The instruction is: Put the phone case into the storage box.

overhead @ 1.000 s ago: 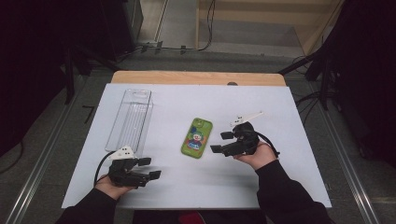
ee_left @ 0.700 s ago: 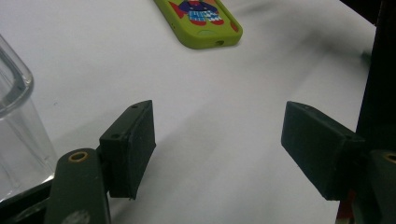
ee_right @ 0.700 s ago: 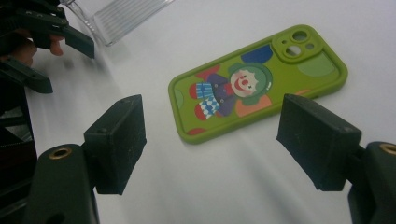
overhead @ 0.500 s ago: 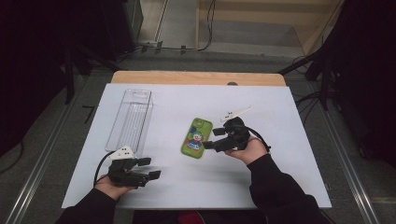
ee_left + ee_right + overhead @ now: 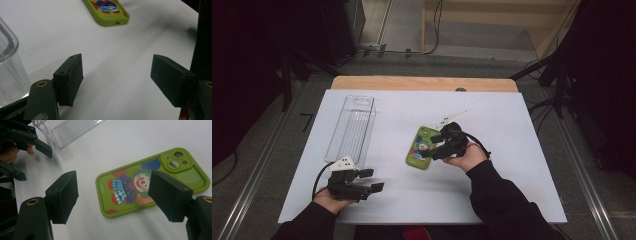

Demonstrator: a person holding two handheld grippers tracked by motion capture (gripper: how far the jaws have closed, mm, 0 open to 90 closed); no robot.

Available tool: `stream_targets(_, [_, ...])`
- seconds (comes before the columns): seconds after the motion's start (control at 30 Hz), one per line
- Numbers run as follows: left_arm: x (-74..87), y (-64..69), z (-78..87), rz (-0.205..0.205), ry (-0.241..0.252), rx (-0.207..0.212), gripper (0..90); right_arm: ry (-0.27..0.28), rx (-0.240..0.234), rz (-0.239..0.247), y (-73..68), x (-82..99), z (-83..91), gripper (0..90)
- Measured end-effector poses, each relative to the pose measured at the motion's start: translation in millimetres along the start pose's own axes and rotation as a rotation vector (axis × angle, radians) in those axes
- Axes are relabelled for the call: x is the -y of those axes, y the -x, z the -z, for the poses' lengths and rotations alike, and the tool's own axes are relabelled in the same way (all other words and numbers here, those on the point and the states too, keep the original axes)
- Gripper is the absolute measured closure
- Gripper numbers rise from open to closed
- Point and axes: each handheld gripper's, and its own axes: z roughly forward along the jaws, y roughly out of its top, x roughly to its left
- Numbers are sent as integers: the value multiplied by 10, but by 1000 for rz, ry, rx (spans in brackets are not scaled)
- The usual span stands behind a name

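A green phone case (image 5: 421, 148) with a clown picture lies flat near the middle of the white table cover (image 5: 512, 130). My right gripper (image 5: 430, 147) hovers at the case's right edge, pointing left across it. In the right gripper view the right gripper (image 5: 115, 195) stands open: one jaw is over the case (image 5: 175, 170), the other over bare cover, and neither presses on it. My left gripper (image 5: 373, 180) rests open near the front left edge. Nothing lies between the left gripper's (image 5: 116, 75) jaws, and the case (image 5: 107, 12) is farther ahead.
A long clear plastic box (image 5: 352, 125) lies at the left of the cover, just behind the left hand; its corner (image 5: 7, 57) stands close beside the left jaw. A wooden table edge (image 5: 422, 83) runs along the back. Dark floor and cables surround the table.
My right gripper has slid left, from beside the phone case to over its right edge. The left gripper and the case have stayed put.
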Motion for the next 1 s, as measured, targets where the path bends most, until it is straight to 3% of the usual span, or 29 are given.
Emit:
stream_targets(0.77, [-4, 6, 2, -5, 4, 1, 265, -34, -25, 19, -59, -244, -355, 239])
stream_targets(0.9, [-2, 7, 3, -4, 7, 2, 265, -41, -25, 29, -73, -297, -418, 303])
stream_targets(1.0, [-3, 5, 5, -3, 5, 3, 265, -50, -13, 38, -85, -324, -468, 504])
